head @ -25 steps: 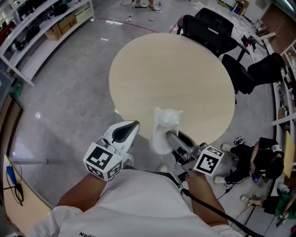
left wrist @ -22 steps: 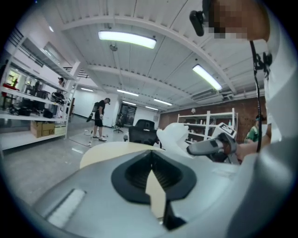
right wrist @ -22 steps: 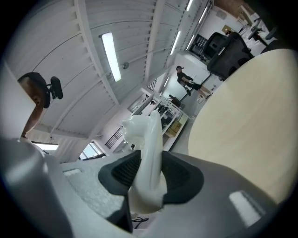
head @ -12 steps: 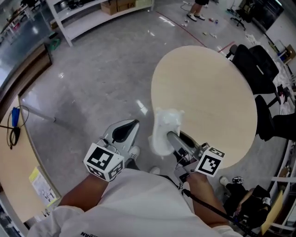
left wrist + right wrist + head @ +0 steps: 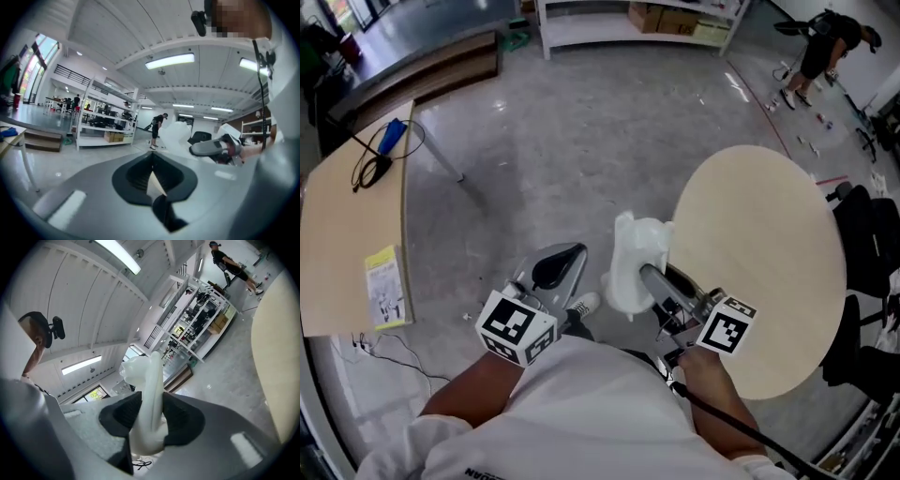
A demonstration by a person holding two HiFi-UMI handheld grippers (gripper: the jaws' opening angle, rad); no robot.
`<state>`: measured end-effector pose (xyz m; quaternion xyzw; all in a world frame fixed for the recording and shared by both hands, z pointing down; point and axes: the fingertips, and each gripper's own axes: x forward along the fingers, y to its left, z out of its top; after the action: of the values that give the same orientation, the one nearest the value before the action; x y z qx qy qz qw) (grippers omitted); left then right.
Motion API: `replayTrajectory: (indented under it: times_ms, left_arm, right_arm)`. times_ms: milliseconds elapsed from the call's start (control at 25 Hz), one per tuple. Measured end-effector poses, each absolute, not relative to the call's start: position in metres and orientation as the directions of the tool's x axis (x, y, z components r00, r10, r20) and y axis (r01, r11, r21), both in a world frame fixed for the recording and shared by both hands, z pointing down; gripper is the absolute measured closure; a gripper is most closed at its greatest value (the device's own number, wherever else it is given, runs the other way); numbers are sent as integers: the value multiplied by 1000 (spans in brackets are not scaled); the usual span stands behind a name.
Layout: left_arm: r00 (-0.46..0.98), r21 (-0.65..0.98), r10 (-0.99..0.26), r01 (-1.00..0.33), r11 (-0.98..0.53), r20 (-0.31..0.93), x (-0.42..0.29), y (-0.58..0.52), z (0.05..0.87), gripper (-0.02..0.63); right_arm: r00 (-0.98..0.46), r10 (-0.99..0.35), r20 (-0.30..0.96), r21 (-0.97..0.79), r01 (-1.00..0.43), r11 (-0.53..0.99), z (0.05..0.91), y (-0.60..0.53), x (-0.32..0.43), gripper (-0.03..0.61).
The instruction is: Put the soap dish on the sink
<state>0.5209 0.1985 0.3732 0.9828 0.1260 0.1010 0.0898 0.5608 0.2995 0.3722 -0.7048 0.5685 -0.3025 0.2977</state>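
Out in front of my chest, just past centre at 12 o'clock in the head view, my right gripper (image 5: 649, 277) is clamped on the milky white, moulded plastic soap dish (image 5: 636, 255). In the right gripper view the dish stands on edge between the two dark pads, which press on both of its faces. Its lumpy upper end rises well clear of the jaws, so they are held some way apart by its thickness. The soap dish is in the air, touching nothing but those pads.

My left gripper (image 5: 565, 262) hangs just beside it at 9 o'clock, apart from the dish. In the left gripper view its jaws meet along a seam at the tips and have hold of nothing.

The black-and-white square marker cubes sit at the back of each tool, near my white shirt (image 5: 581, 412).

At 3 o'clock lies the round, pale wooden table (image 5: 769, 253), its near edge close under the dish. Black office chairs (image 5: 872, 253) stand beyond it at the frame's right edge.

At 9 o'clock is a rectangular light wooden tabletop (image 5: 342, 244) carrying a blue-ended cable (image 5: 389, 136) and a yellow printed sheet (image 5: 384, 286).

Grey polished concrete floor (image 5: 544, 141) fills the space between. White metal shelving (image 5: 628, 23) stands at 12 o'clock, and a person in dark clothes (image 5: 830, 37) at 1 o'clock.
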Motion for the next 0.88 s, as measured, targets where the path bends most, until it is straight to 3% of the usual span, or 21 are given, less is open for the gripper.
replayTrajectory:
  times_ms: [480, 880]
  left_arm:
    - [986, 225, -20, -57, -973, 163, 409, 207, 391, 607]
    - [977, 205, -106, -144, -968, 186, 358, 217, 383, 607]
  right_arm:
    - [-88, -990, 108, -743, -669, -21, 384, 303, 475, 436]
    - [-180, -981, 69, -759, -648, 65, 372, 306, 426, 436]
